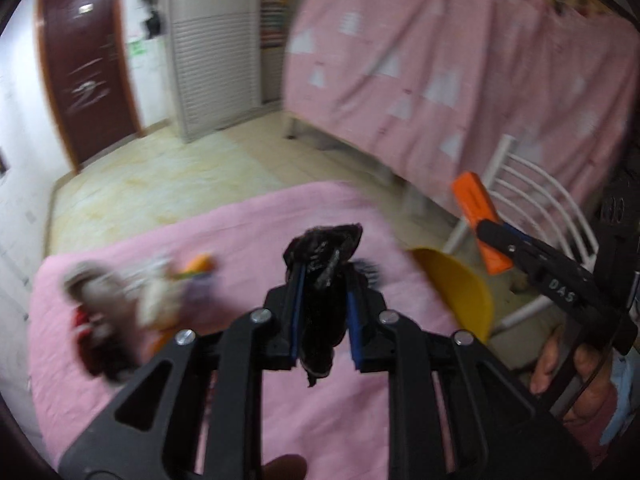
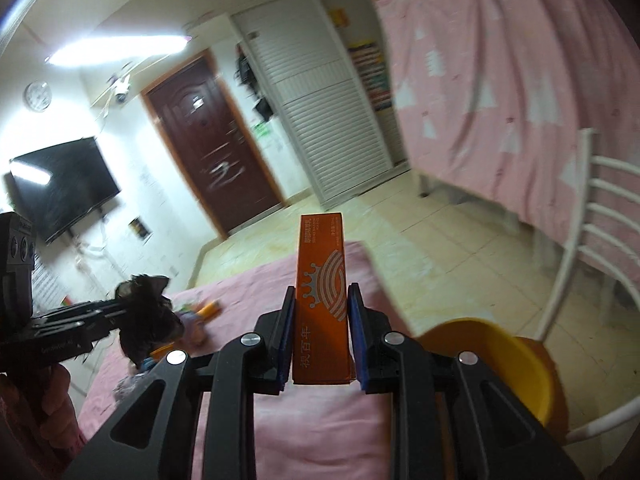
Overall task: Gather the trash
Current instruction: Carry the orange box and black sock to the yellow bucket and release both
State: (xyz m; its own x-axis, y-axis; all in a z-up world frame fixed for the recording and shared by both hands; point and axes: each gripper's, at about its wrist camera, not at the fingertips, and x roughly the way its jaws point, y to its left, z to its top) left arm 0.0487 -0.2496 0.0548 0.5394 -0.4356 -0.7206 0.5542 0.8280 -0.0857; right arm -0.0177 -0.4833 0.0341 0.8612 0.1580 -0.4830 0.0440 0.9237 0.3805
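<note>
Jaws of both grippers were clamped: left gripper (image 1: pixel 322 280) on a black scrap (image 1: pixel 324 248), right gripper (image 2: pixel 322 312) on an orange box (image 2: pixel 322 304); carrying step, next likely releasing over the yellow bin (image 2: pixel 516 364).

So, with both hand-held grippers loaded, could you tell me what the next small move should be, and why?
Probably carry the right hand-held gripper slightly right, over the yellow bin, then open. It is shut on the orange box, and the bin sits just beside it, on the white chair. The left hand-held gripper, holding a black wad, can follow.
</note>
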